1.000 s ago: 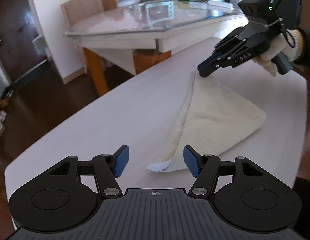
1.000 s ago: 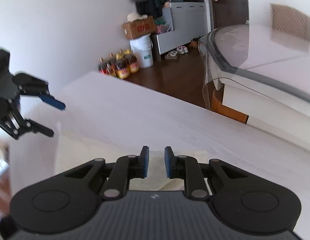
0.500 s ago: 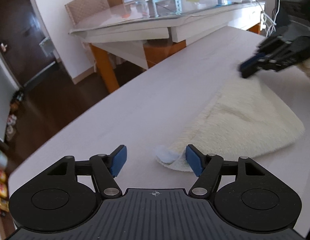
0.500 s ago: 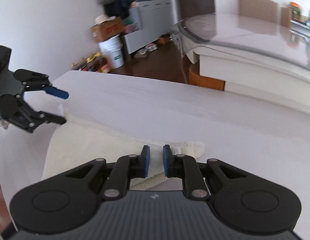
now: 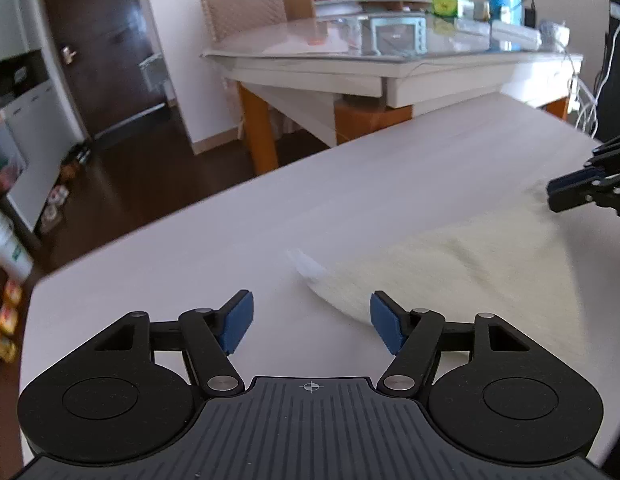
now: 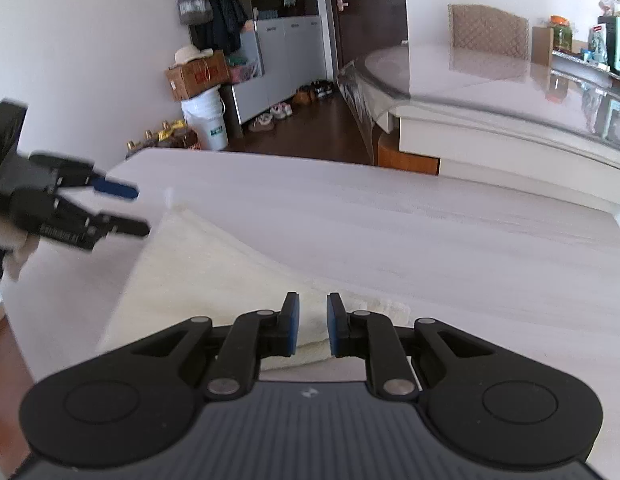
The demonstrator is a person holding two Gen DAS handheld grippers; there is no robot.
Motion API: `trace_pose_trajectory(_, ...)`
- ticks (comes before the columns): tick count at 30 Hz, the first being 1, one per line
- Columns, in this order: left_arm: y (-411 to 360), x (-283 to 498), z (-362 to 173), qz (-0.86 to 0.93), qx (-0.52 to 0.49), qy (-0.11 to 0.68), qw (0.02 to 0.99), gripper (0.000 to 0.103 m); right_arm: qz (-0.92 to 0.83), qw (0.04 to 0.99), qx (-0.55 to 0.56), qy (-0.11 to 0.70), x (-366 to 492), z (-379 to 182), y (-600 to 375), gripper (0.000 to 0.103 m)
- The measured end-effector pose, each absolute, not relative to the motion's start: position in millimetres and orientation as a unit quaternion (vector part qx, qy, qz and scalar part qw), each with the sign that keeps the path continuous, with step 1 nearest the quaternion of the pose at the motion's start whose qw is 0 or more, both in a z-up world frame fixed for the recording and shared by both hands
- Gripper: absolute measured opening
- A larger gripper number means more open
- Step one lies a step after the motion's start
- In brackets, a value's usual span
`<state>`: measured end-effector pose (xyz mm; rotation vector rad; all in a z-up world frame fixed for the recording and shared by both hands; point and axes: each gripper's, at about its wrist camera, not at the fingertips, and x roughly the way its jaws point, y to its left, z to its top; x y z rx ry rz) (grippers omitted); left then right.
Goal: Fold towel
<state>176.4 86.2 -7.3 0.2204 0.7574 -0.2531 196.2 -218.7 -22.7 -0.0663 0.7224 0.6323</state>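
A cream towel (image 5: pixel 470 264) (image 6: pixel 197 276) lies folded on the white table (image 5: pixel 350 184) (image 6: pixel 430 232). Its near corner carries a small white label (image 5: pixel 305 264). My left gripper (image 5: pixel 310 298) (image 6: pixel 141 212) is open wide just short of that labelled corner, and its pads touch nothing. My right gripper (image 6: pixel 312 304) (image 5: pixel 550 196) is at the towel's opposite end, with its blue pads shut on the thick folded edge. A rumpled bit of towel sticks out to the right of those pads.
A glass-topped dining table (image 5: pixel 390 44) with a toaster oven and a blue kettle stands beyond the white table. The table's edge drops to dark wood floor (image 5: pixel 121 184). A white bucket (image 6: pixel 205 120), a cardboard box and bottles sit by the wall.
The right gripper has pulled its end of the towel away to the right in the left wrist view, stretching it flatter. The left gripper's jaws stand a little wider, and the labelled corner has slid ahead of them.
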Motion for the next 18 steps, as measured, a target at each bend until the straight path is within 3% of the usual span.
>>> trace_pose_trajectory(7,67.3,136.2,-9.0,-0.128,0.054,0.346,0.928,0.073,0.29,0.892,-0.012,0.346,160.6,-30.7,-220.1,0.019)
trace_pose_trajectory(18,18.2,116.0,-27.3,-0.141,0.1,0.348,0.922,0.073,0.341,0.886,-0.027,0.315,152.4,-31.7,-191.7,0.02)
